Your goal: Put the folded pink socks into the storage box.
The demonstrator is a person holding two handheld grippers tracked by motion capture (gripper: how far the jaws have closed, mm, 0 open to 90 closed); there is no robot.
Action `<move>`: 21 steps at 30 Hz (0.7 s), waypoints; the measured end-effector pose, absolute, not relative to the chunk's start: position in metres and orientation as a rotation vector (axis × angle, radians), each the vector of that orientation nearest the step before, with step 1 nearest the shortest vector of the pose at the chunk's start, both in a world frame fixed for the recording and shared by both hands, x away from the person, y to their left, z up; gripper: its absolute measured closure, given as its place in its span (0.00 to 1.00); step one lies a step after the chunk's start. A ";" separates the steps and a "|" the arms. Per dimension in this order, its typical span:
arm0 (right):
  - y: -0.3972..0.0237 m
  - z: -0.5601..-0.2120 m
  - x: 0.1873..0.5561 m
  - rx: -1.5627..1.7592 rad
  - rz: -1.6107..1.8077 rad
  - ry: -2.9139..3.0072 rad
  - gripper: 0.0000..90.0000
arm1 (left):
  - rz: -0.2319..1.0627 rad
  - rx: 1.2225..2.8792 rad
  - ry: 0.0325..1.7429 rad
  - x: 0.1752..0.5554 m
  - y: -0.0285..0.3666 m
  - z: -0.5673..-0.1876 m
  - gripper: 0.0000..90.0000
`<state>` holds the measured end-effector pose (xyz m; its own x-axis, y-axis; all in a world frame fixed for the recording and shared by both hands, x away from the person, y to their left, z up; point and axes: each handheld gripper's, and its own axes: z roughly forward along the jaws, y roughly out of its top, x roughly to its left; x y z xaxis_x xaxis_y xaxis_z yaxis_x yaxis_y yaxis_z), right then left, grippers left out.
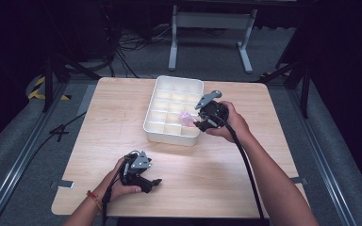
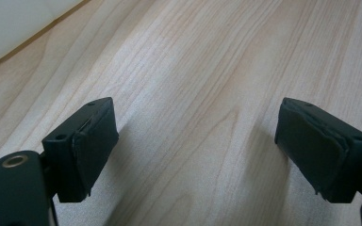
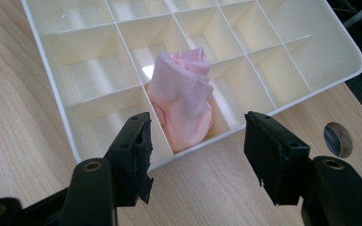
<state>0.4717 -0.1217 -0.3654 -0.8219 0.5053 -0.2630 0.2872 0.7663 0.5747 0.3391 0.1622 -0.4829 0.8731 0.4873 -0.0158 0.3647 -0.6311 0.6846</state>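
One white divider tray (image 1: 174,134) sits on the wooden table (image 1: 217,174), and in it there's a single rolled pink cloth (image 3: 183,101), standing up in a compartment along the tray's edge nearest the right gripper (image 3: 195,155), whose two jaws stand apart on either side of it without touching it. In the high view that cloth (image 1: 186,117) shows in the right-hand column, second cell from the near end, with the right gripper (image 1: 201,123) just beside the tray wall. Down at the near left, the left gripper (image 2: 195,148) rests low over bare wood, its jaws wide apart with nothing between them, well apart from the tray
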 end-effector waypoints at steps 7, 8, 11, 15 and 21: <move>-0.130 -0.365 0.462 0.599 0.717 2.542 0.41 | 0.222 2.322 0.608 0.339 0.162 -0.483 0.15; -0.131 -0.365 0.461 0.601 0.707 2.534 0.39 | 0.223 2.322 0.608 0.339 0.162 -0.483 0.15; -0.135 -0.364 0.457 0.602 0.705 2.528 0.38 | 0.222 2.322 0.609 0.339 0.162 -0.483 0.15; -0.142 -0.364 0.453 0.603 0.702 2.503 0.31 | 0.222 2.322 0.609 0.339 0.162 -0.483 0.15; -0.147 -0.366 0.444 0.601 0.656 2.500 0.28 | 0.223 2.319 0.610 0.339 0.162 -0.483 0.15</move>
<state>0.4443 -0.1471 -0.3665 -0.7867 0.5175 -0.3366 0.2856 0.7885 0.5447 0.3391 0.1621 -0.4831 0.8732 0.4871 -0.0138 0.3630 -0.6313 0.6853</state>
